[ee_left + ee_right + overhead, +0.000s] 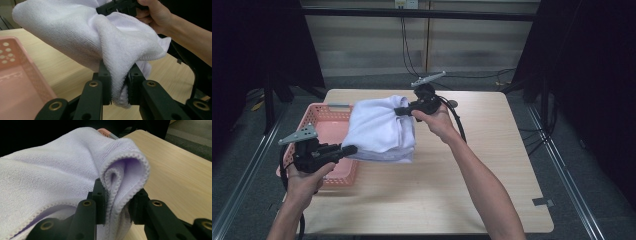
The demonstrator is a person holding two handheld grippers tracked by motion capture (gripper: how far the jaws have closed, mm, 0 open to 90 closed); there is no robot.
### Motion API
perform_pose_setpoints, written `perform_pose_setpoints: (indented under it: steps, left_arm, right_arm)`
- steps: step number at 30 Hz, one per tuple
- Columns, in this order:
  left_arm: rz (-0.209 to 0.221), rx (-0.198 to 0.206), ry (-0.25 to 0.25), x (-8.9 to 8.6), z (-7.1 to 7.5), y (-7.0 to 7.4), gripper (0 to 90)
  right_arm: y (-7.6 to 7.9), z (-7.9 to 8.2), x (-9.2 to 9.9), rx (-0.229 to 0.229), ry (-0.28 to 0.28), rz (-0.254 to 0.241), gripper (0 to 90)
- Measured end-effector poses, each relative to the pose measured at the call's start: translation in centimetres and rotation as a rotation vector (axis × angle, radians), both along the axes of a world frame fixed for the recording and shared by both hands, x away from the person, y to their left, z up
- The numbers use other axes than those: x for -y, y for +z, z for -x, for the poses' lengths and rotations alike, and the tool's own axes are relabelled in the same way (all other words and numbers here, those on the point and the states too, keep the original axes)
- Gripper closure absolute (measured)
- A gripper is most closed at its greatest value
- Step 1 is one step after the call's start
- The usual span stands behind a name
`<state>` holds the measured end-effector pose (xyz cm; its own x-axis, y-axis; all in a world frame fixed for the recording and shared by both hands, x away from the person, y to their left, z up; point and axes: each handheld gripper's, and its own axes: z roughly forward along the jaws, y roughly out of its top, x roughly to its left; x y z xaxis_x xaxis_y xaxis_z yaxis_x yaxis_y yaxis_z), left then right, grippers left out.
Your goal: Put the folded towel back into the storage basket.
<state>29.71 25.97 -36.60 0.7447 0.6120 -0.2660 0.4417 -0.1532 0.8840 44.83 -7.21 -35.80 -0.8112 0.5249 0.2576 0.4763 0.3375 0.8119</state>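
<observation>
Towel, white terry cloth (379, 131): pinched at opposite edges by left gripper (348, 149) and right gripper (401, 111), held clear of the table, probably for folding beside pink perforated plastic basket (319, 116).

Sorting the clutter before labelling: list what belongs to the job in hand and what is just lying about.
In the job: white towel; left tool and right tool, both clamped on it; pink basket.
Lying about: wooden table; floor cables.
</observation>
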Motion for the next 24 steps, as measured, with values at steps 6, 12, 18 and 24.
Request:
perform_pose_setpoints:
  steps: [6, 12, 18, 24]
  left_arm:
    - [0.011, 0.0, 0.046, -2.3, -0.1, 0.3, 78.0]
    - [0.023, -0.007, 0.095, -4.5, 0.0, -0.1, 78.1]
    - [0.013, -0.029, 0.149, -7.3, -0.1, -0.5, 78.2]
    - [0.004, -0.026, 0.184, -9.5, 0.0, 0.1, 78.3]
  right_arm:
    - [0.6, -0.7, -2.5, 0.004, 0.01, 0.014, 70.8]
    - [0.8, -1.4, -5.1, -0.007, 0.017, 0.018, 70.9]
    - [0.9, -1.9, -7.7, -0.016, 0.03, 0.009, 71.0]
    - [0.9, -2.3, -10.3, -0.025, 0.043, 0.007, 71.0]
